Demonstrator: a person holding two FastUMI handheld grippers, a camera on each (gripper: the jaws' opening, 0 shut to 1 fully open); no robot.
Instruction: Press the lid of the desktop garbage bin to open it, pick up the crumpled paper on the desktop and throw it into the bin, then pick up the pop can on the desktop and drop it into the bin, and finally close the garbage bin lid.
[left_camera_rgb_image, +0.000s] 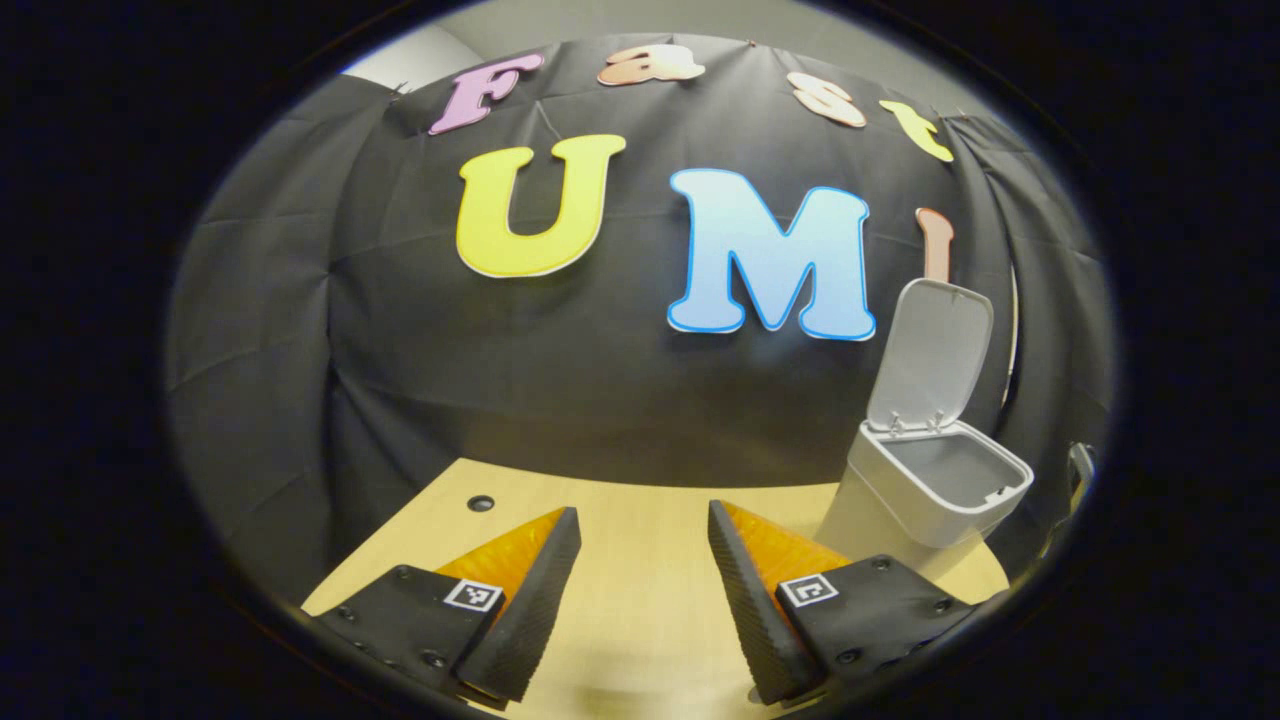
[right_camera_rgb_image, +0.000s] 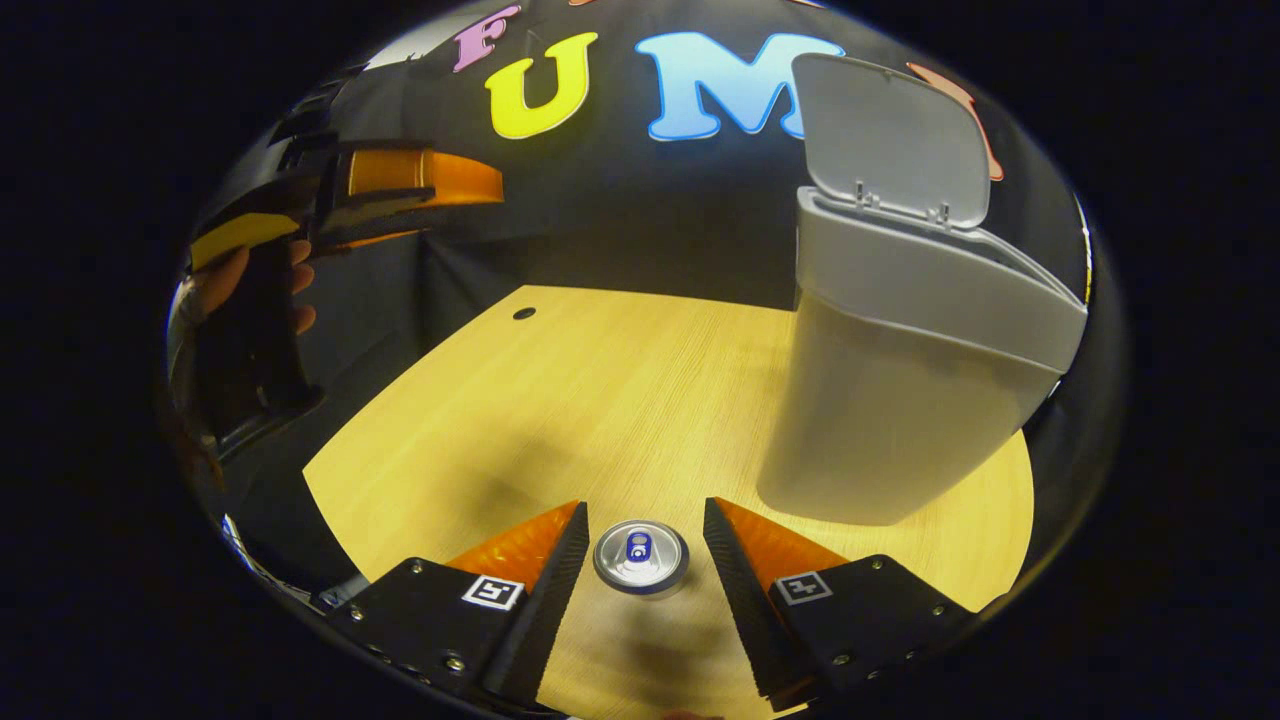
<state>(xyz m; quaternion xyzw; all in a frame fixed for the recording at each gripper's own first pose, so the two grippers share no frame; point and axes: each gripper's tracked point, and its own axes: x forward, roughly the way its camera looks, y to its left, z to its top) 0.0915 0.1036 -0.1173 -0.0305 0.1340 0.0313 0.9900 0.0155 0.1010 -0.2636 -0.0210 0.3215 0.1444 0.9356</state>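
Observation:
The white desktop bin (right_camera_rgb_image: 900, 400) stands on the wooden desk (right_camera_rgb_image: 600, 380) with its lid (right_camera_rgb_image: 890, 140) flipped up. In the left gripper view the same bin (left_camera_rgb_image: 935, 485) sits at the right, its lid (left_camera_rgb_image: 930, 355) raised and its inside bare as far as I can see. An upright pop can (right_camera_rgb_image: 640, 556) stands between the fingers of my right gripper (right_camera_rgb_image: 640, 535), which is open around it with gaps on both sides. My left gripper (left_camera_rgb_image: 645, 535) is open, holding nothing, above the desk left of the bin. It also appears far off as the left gripper (right_camera_rgb_image: 420, 190) in a hand.
A small round hole (right_camera_rgb_image: 523, 313) marks the desk near its far left edge. The black cloth wall closes off the back and sides. Bare desk (left_camera_rgb_image: 640, 520) lies between the left gripper and the bin.

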